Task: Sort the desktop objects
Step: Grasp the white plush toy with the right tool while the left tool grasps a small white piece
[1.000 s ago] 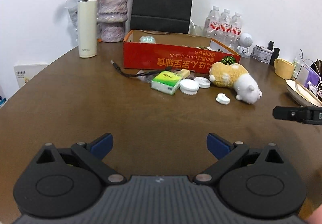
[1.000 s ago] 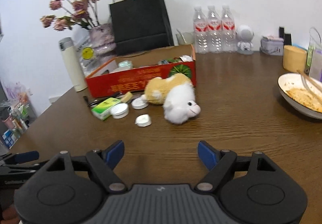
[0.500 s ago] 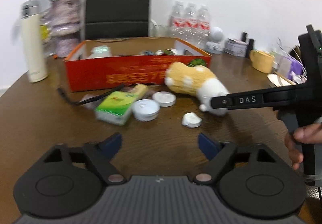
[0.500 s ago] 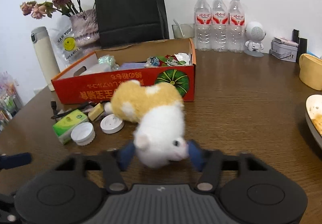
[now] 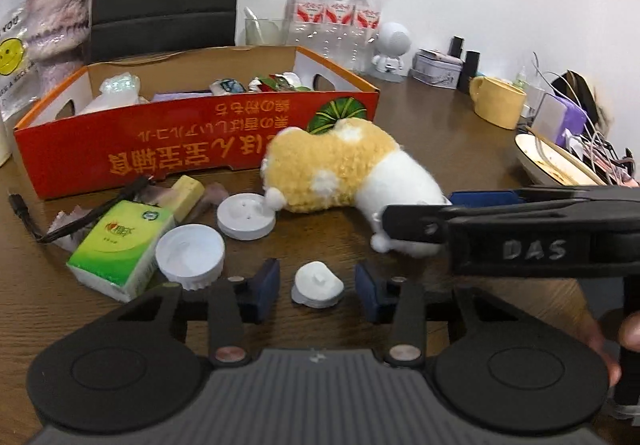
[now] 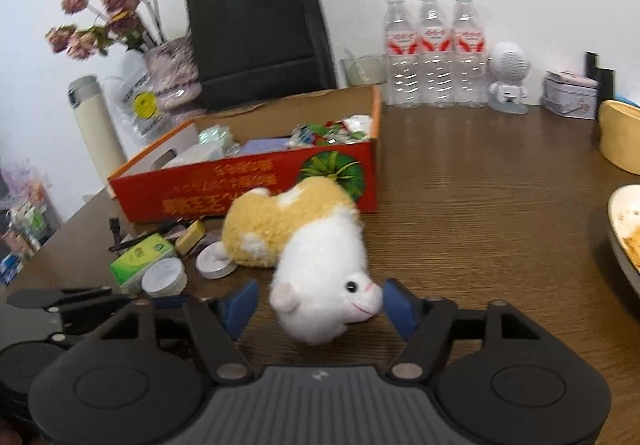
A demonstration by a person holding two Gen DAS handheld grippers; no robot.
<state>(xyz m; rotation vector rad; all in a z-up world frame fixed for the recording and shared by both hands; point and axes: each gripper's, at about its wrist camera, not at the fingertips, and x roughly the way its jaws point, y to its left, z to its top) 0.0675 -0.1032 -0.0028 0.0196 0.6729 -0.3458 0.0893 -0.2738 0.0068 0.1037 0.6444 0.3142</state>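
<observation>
A dark wood-grain worktop stood against a plain white wall. At the back were three clear water bottles with red-and-white labels too small to read, a black paper bag and a vase of dried flowers.

An open red cardboard box, printed with orange characters seen upside down and a green pumpkin picture, sat at centre left of the left wrist view.

The plush toy lay in front of the box, long axis running from upper left to lower right, white face toward the camera.

The right gripper – marked "DAS" on its side – had its jaws opening, the toy's head between the blue pads, the right pad just beside the snout.

The left gripper had its jaws closing around a small white cap, with a gap on each side.
</observation>
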